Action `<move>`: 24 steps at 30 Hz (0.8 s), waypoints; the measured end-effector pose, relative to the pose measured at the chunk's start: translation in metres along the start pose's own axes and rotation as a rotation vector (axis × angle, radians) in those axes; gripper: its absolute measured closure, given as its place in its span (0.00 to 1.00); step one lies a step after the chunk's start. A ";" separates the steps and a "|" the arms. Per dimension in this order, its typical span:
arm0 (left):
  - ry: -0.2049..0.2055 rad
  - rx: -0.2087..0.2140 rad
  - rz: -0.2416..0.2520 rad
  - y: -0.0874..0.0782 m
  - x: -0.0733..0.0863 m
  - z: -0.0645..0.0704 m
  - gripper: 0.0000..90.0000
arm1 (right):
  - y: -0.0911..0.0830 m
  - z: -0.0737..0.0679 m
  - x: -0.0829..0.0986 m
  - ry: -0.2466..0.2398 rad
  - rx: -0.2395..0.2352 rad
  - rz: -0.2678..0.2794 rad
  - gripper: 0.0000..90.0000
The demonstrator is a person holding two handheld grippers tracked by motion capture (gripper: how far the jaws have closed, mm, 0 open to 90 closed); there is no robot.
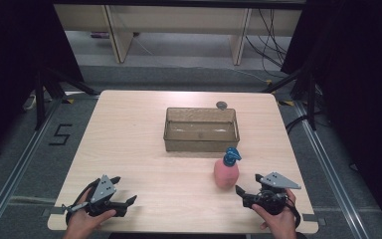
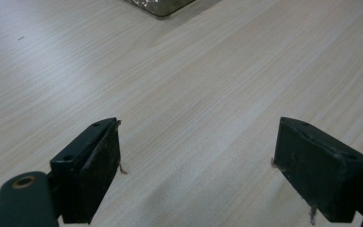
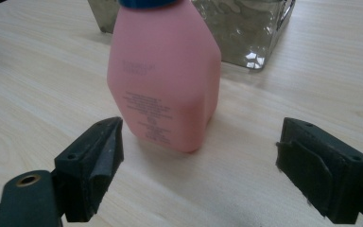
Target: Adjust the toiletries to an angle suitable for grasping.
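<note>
With nothing yet gripped, the right gripper (image 1: 247, 193), jaws spread, faces the upright pink pump bottle (image 1: 226, 172) at the high view's lower right, just below the clear plastic bin (image 1: 201, 144), while the left gripper (image 1: 124, 198) rests spread-jawed at lower left.

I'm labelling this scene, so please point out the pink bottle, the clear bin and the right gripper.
pink bottle (image 3: 163, 80), right gripper view, on its printed front face.
clear bin (image 1: 201, 145), high view, on its near wall.
right gripper (image 1: 247, 195), high view, between its open jaws.
</note>
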State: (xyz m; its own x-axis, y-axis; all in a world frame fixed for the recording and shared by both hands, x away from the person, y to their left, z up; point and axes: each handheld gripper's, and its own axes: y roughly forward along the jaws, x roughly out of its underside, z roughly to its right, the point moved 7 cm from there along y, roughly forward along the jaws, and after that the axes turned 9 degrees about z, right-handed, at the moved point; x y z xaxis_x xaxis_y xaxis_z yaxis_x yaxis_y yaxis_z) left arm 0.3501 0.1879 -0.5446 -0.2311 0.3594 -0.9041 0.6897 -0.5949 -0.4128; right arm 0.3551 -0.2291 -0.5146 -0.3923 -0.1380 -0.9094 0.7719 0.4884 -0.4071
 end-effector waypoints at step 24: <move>0.006 -0.003 0.005 0.001 0.000 -0.002 0.17 | -0.001 -0.006 -0.014 -0.017 -0.047 0.101 0.17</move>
State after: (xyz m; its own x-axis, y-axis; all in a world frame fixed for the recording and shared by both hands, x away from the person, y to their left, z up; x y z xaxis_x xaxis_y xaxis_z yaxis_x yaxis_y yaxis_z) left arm 0.3521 0.1890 -0.5445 -0.2234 0.3605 -0.9056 0.6928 -0.5948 -0.4077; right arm 0.3566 -0.2227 -0.5011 -0.3052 -0.1006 -0.9470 0.7825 0.5403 -0.3095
